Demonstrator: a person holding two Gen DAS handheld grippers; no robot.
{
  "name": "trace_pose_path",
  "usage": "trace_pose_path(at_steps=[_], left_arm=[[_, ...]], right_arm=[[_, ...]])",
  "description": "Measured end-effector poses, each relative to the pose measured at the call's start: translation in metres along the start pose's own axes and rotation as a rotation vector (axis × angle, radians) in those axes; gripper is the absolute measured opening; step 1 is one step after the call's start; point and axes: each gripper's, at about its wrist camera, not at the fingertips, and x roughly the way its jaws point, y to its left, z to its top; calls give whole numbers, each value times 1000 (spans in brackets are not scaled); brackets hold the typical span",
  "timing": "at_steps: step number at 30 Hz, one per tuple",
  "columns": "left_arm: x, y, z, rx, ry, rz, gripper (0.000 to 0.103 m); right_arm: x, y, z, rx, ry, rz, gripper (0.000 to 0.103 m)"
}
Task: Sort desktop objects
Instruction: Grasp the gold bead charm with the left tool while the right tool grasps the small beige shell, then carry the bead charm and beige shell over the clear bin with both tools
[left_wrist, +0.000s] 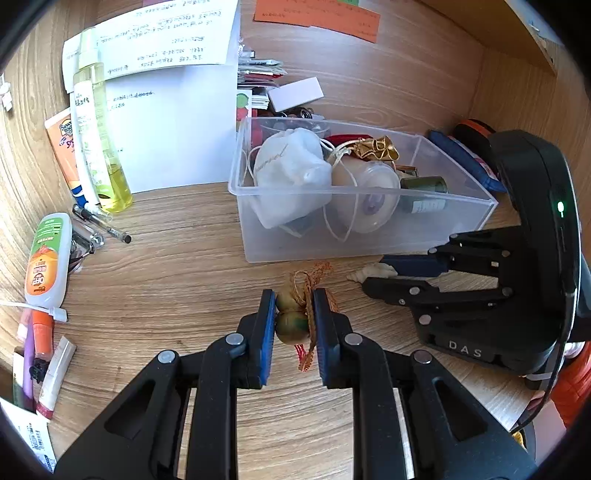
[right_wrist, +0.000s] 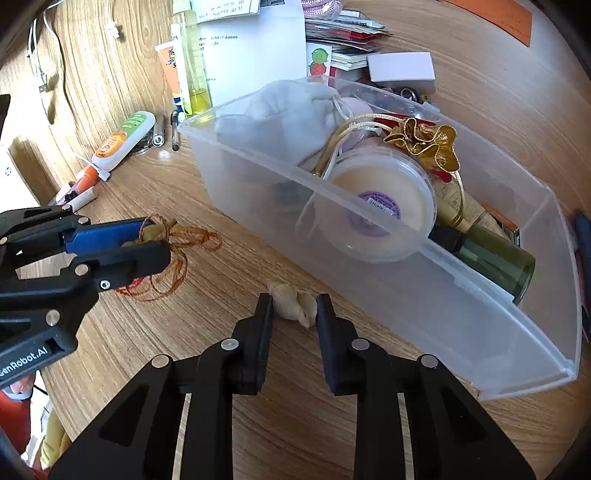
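Note:
My left gripper (left_wrist: 293, 314) is shut on a small gold gourd charm (left_wrist: 290, 321) with an orange tassel cord (left_wrist: 314, 273), low over the wooden desk in front of the clear plastic bin (left_wrist: 369, 229). In the right wrist view the left gripper (right_wrist: 155, 240) holds the charm (right_wrist: 153, 232) with its cord (right_wrist: 177, 258) trailing on the desk. My right gripper (right_wrist: 294, 308) is shut on a cream seashell (right_wrist: 291, 302) resting on the desk beside the bin (right_wrist: 424, 314). The right gripper (left_wrist: 380, 275) and the shell (left_wrist: 373, 272) also show in the left wrist view.
The bin holds a white pouch (left_wrist: 291, 166), a round jar (right_wrist: 384, 199), a gold bow (right_wrist: 428, 142) and a green bottle (right_wrist: 495, 258). Papers (left_wrist: 170, 122), a yellow bottle (left_wrist: 96, 122), tubes (left_wrist: 48, 254) and pens (left_wrist: 103, 223) lie at the left. Cards (left_wrist: 295, 94) sit behind the bin.

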Motion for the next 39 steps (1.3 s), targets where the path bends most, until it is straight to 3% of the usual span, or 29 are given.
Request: trace_pose_path(at_steps=[6, 15, 29, 39], left_arm=[[-9, -2, 4, -3, -29, -3, 19], [-28, -16, 20, 21, -85, 14, 19], [-51, -43, 58, 57, -176, 15, 19], [-47, -50, 86, 51, -200, -23, 19]], right_arm=[[-4, 2, -4, -12, -12, -6, 21], [-47, 0, -6, -10, -94, 10, 21], [-114, -32, -4, 39, -248, 14, 21], [-136, -62, 0, 68, -308, -12, 21]])
